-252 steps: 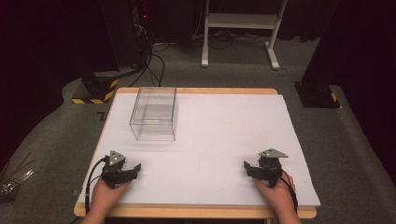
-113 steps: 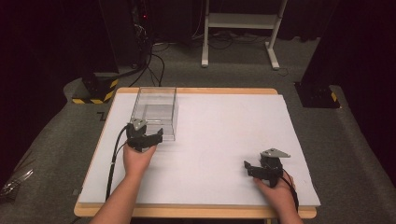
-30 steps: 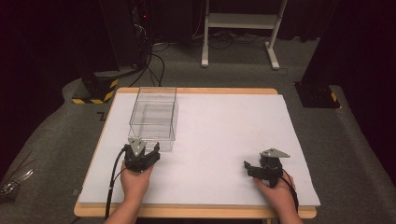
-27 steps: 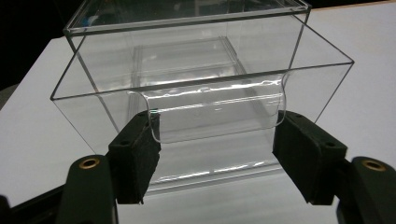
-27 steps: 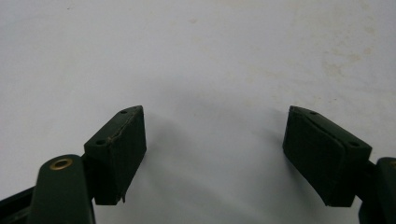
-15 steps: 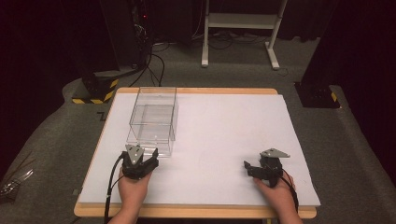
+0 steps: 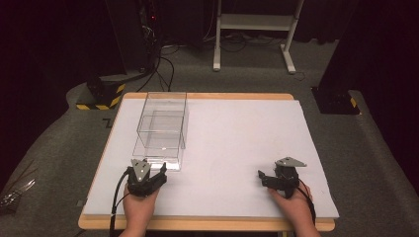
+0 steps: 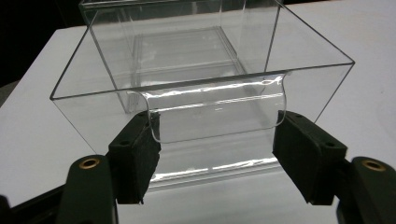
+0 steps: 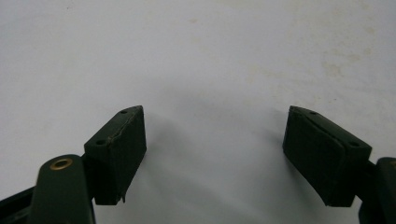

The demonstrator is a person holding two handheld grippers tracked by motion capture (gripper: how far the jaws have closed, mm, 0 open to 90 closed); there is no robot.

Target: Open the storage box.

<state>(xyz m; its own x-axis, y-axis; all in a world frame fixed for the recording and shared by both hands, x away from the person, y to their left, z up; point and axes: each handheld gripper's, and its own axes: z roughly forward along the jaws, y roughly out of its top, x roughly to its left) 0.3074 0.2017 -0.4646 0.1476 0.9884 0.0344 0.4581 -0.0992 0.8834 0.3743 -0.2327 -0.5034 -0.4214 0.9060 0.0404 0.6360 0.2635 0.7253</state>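
High view: your left gripper (image 7: pixel 157 176) sits at the near short end of the clear plastic box (image 7: pixel 162 129), which lies near the table's (image 7: pixel 237 128) left edge, its long side running away from you toward the far-left corner. Your right gripper (image 7: pixel 264 177) rests near the near-right corner, well apart from the box.

Left gripper view: the box (image 8: pixel 201 79) is open-topped, thin-walled and see-through. Judge it light, rigid, slick and liable to crack under a hard squeeze. A moulded pull tab (image 8: pixel 215 109) on the near wall is the sound place to take hold. Your left gripper (image 8: pixel 217 147) has its jaws part-way apart, one pad either side of that tab; the left pad appears to touch the tab's edge, the right sits close by, but I cannot tell whether they are pressing.

Right gripper view: your right gripper (image 9: pixel 215 158) stands wide open over bare white table (image 9: pixel 196 56), holding nothing.
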